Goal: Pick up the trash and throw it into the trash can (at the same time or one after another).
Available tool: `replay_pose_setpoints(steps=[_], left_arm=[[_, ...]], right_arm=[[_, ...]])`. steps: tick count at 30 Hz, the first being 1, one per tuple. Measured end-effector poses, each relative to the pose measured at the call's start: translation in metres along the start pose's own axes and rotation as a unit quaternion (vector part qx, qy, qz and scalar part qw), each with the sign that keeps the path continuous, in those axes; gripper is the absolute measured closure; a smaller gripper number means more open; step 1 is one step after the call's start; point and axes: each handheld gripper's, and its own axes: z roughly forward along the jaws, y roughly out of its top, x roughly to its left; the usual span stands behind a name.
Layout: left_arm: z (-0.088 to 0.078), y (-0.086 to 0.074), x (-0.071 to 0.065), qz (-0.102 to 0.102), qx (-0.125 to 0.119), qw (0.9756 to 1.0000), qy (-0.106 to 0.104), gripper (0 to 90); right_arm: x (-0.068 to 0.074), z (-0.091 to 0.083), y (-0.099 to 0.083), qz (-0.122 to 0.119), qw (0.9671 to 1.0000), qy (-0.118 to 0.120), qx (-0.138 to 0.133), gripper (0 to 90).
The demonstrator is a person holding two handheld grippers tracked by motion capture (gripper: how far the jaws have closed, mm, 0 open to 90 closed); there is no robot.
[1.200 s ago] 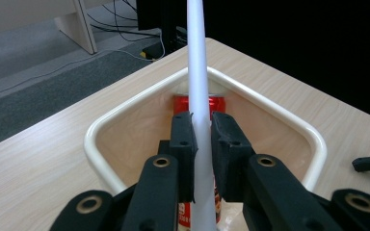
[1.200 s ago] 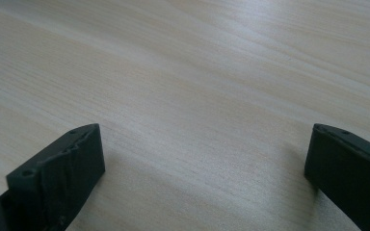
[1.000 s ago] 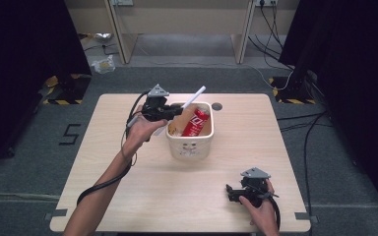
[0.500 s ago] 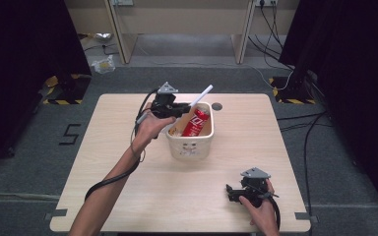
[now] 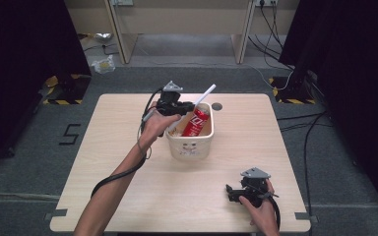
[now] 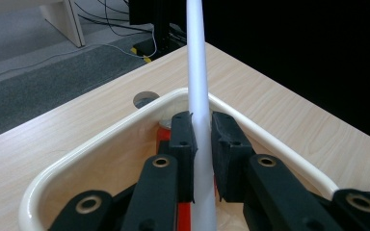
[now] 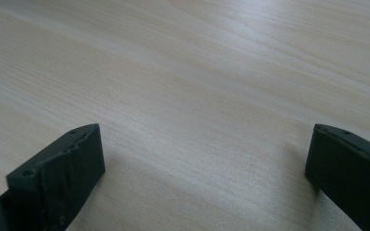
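Here, red can (image 5: pixel 195 123) in basket (image 5: pixel 189 147): white lettering unreadable; face printed on basket.

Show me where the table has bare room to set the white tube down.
The table is bare left of the cream basket, between the edge and the forearm. Another free patch lies right of the basket, above the right claw. The basket is crowded: the red can and the white tube, held by the left claw.

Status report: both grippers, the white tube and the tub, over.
Left gripper shut on white tube, over cream tub. Right gripper open, resting on table. Red can inside tub.
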Motion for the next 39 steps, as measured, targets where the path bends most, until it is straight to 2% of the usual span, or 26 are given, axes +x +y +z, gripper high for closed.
replay_pose_setpoints(steps=[9,14,25,28,39], left_arm=[[0.008,-0.001,0.001,-0.009,0.001,1.0000,0.001,77.2],[0.011,-0.004,0.001,-0.012,0.007,0.9999,0.002,70.0],[-0.002,-0.007,0.004,-0.012,0.015,0.9998,0.008,50.9],[-0.006,-0.009,0.005,-0.014,0.017,0.9997,0.013,41.5],[-0.026,-0.019,0.014,-0.024,0.010,0.9995,0.018,30.1]], right_arm=[[0.000,0.000,0.000,0.000,1.0000,0.000,0.000,0.4],[0.000,0.000,0.000,0.000,1.0000,0.000,0.000,0.4],[0.000,0.000,0.000,0.000,1.0000,0.000,0.000,0.4],[0.000,0.000,0.000,0.000,1.0000,0.000,0.000,0.4],[0.000,0.000,0.000,0.001,1.0000,0.001,-0.001,0.4]])
